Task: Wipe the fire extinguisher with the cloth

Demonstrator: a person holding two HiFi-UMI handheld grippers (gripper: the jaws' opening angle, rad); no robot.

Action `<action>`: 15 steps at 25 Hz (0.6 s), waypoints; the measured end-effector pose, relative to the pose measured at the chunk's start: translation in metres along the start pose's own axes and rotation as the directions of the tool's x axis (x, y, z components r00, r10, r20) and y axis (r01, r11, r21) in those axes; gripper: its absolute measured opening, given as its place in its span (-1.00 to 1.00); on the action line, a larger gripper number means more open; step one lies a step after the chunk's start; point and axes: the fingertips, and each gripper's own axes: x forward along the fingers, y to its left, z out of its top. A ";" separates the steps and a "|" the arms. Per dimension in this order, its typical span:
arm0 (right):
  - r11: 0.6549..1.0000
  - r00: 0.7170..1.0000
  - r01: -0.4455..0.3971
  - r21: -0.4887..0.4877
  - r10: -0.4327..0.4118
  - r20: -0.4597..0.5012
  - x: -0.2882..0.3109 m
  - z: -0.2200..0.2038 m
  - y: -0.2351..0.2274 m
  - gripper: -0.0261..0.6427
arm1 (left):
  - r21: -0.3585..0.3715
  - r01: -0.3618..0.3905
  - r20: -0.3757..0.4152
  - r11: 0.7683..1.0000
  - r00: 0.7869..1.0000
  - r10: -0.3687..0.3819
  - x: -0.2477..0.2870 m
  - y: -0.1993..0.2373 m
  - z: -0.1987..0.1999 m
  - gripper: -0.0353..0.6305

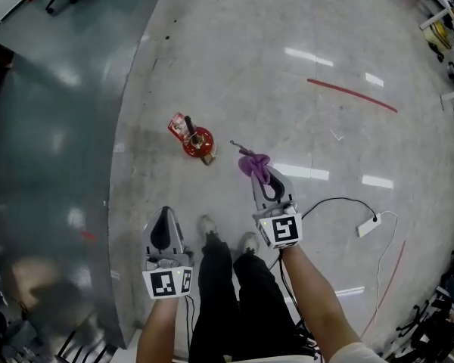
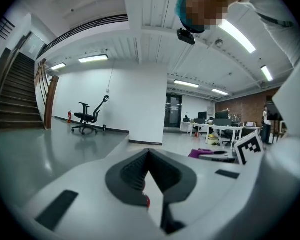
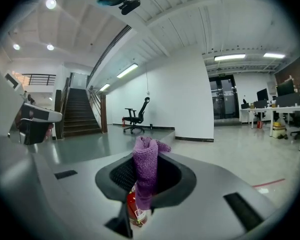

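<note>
Our forearms: both reach in from the bottom edge of the head view, one behind each marker cube.
Our legs point(image 1: 227, 293): dark trousers between the two arms, with pale shoes point(image 1: 206, 225) on the floor point(image 1: 287, 21).
Left gripper point(image 1: 165, 215): we hold it low at the left. In its own view point(image 2: 149, 151) the jaw tips meet with nothing between them. It is well apart from the extinguisher.
Right gripper point(image 1: 262, 175): we hold it further forward than the left. In its own view point(image 3: 146, 159) the jaws are clamped on the cloth.
Cloth point(image 1: 255, 165): purple and bunched, it sticks out past the jaw tips point(image 3: 144, 149) and also hangs down through the gap behind them.
Fire extinguisher point(image 1: 197, 141): red, standing upright on the floor ahead of our feet. It is just left of the cloth in the head view, and a strip of bare floor shows between them. In the right gripper view its red body point(image 3: 135, 206) shows under the cloth, through the gap in the jaws.
Tag point(image 1: 178, 125): red and white, lying beside the extinguisher on its far left.
Floor: light grey and glossy, with a darker band along the left.
Red line point(image 1: 352, 94): on the floor, far to the right.
Power strip point(image 1: 368, 225): white, with its cable, to the right of our right arm.
Background: an office chair point(image 2: 87, 116) and a staircase point(image 2: 12, 99) by a white wall.
</note>
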 end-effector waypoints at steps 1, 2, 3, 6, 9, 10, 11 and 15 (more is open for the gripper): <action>1.000 1.000 0.005 0.001 -0.005 0.001 0.010 -0.017 0.001 -0.72 | -0.001 0.006 -0.006 1.000 1.000 -0.006 0.010 0.005 -0.019 -0.90; 1.000 1.000 0.010 0.005 -0.010 0.003 0.020 -0.033 0.001 -0.72 | -0.004 0.013 -0.011 1.000 1.000 -0.013 0.020 0.010 -0.038 -0.90; 1.000 1.000 0.015 0.010 -0.015 0.004 0.028 -0.050 0.001 -0.72 | -0.008 0.022 -0.015 1.000 1.000 -0.022 0.028 0.013 -0.056 -0.90; 0.999 1.000 0.029 0.022 -0.028 -0.010 0.047 -0.097 0.003 -0.72 | -0.017 0.049 -0.016 0.999 0.999 -0.050 0.047 0.020 -0.103 -0.90; 0.999 0.999 0.032 0.015 -0.032 -0.015 0.062 -0.136 0.001 -0.72 | 0.000 0.043 -0.012 0.999 0.999 -0.043 0.063 0.025 -0.146 -0.90; 0.999 0.999 0.034 0.014 -0.033 -0.016 0.066 -0.149 0.000 -0.72 | 0.005 0.038 -0.013 0.999 0.999 -0.038 0.068 0.026 -0.160 -0.90; 0.999 0.999 0.034 0.013 -0.034 -0.017 0.070 -0.161 -0.001 -0.72 | 0.004 0.034 -0.015 0.999 0.999 -0.034 0.073 0.027 -0.174 -0.90; 1.000 1.000 0.016 0.021 -0.016 -0.023 0.092 -0.211 -0.003 -0.72 | -0.001 0.036 -0.027 0.999 0.999 -0.036 0.100 0.031 -0.227 -0.90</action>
